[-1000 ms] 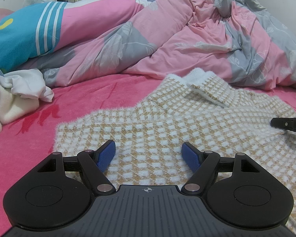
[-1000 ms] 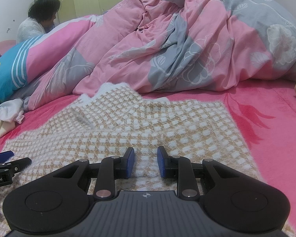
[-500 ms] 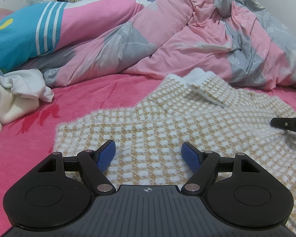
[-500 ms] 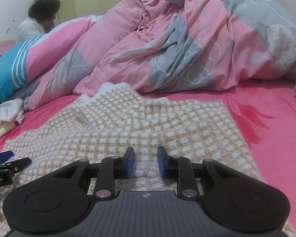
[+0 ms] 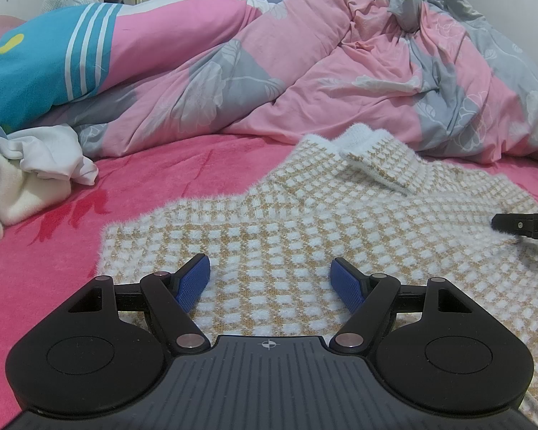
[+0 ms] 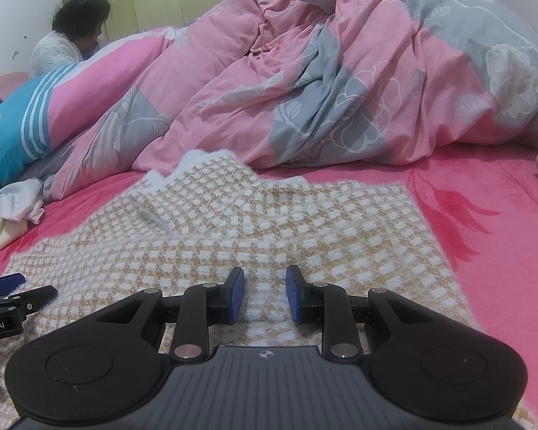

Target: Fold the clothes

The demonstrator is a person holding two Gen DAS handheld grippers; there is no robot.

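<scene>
The checked sweater (image 5: 305, 222) lies spread flat on the pink bedsheet (image 5: 183, 168), filling the lower centre of both views. The left gripper (image 5: 270, 276) rests low over it, jaws wide apart and holding nothing. The right gripper (image 6: 264, 288) has its jaws narrowed to a small gap with fuzzy knit showing between the pads; whether it pinches any cloth I cannot tell. Nothing has shifted over the last second, so the fold is paused. Outward, a white garment pile (image 5: 36, 165) sits at the left, a rumpled duvet (image 6: 340, 82) above.
</scene>
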